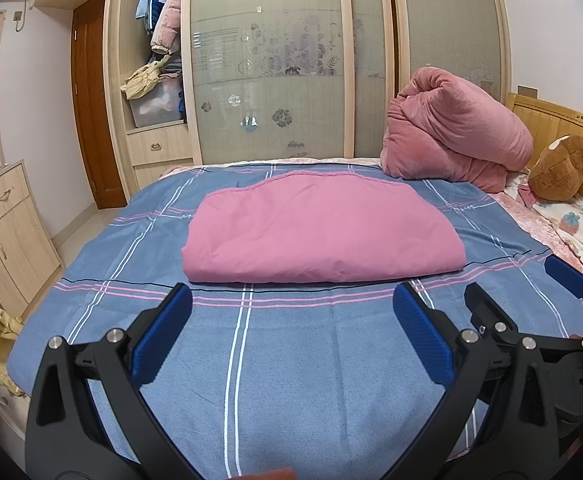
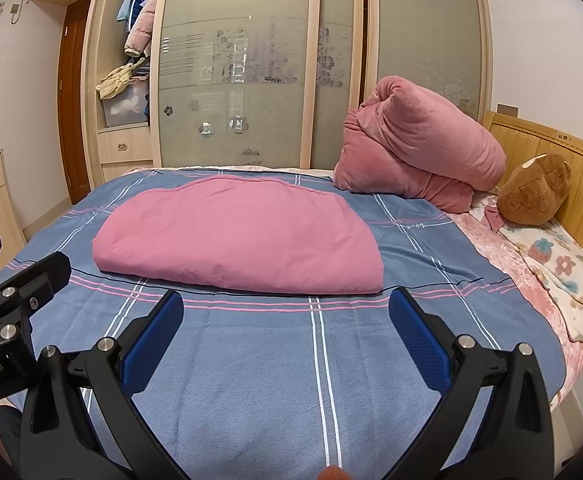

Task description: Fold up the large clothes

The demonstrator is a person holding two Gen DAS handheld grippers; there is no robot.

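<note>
On the plaid bedspread (image 1: 283,360), both grippers, left (image 1: 291,320) and right (image 2: 285,322), gape empty; pinch the pink cloth's (image 1: 323,232) near corners evenly, apparently already folded.

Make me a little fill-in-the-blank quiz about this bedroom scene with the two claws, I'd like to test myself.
1. The folded garment lying on the bed is ____ in colour.
2. Both the left claw and the right claw have their jaws ____.
3. The brown plush toy rests against the wooden ____.

Missing words: pink; open; headboard
</note>
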